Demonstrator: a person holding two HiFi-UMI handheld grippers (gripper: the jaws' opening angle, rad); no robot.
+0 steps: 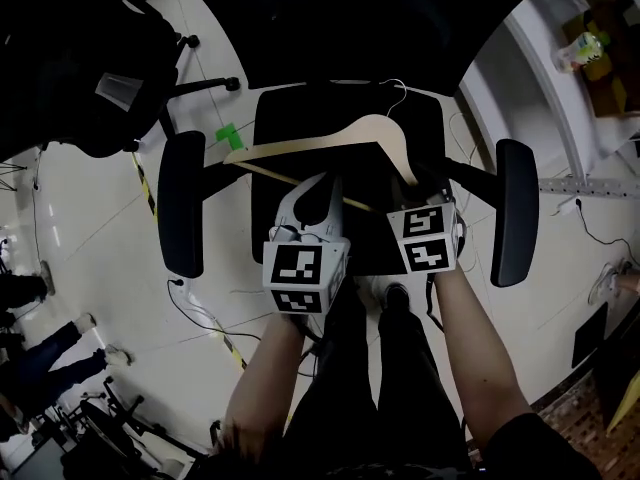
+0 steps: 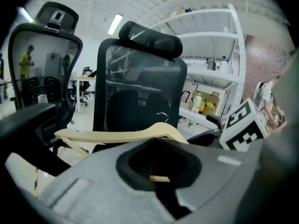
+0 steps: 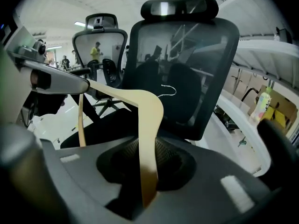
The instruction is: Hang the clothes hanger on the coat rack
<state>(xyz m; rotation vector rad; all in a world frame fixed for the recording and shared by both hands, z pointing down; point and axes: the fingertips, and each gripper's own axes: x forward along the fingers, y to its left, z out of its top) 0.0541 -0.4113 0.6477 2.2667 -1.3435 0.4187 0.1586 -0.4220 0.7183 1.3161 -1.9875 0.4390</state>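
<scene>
Left hand-held gripper is clamping the hanger's lower bar; right hand-held gripper is clamping one end of its wooden arm. Between both, the hanger is lying above a chair seat below and ahead of them, its hook pointing away from them.

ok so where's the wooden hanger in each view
Head view: the hanger lies across the centre, over the seat of the black chair.
Left gripper view: its pale arm stretches left to right across the lower middle.
Right gripper view: it bends from the upper left down through the centre.
Shared landmark: the black chair, seen as the seat in the head view and as the mesh backrest in both gripper views.
</scene>
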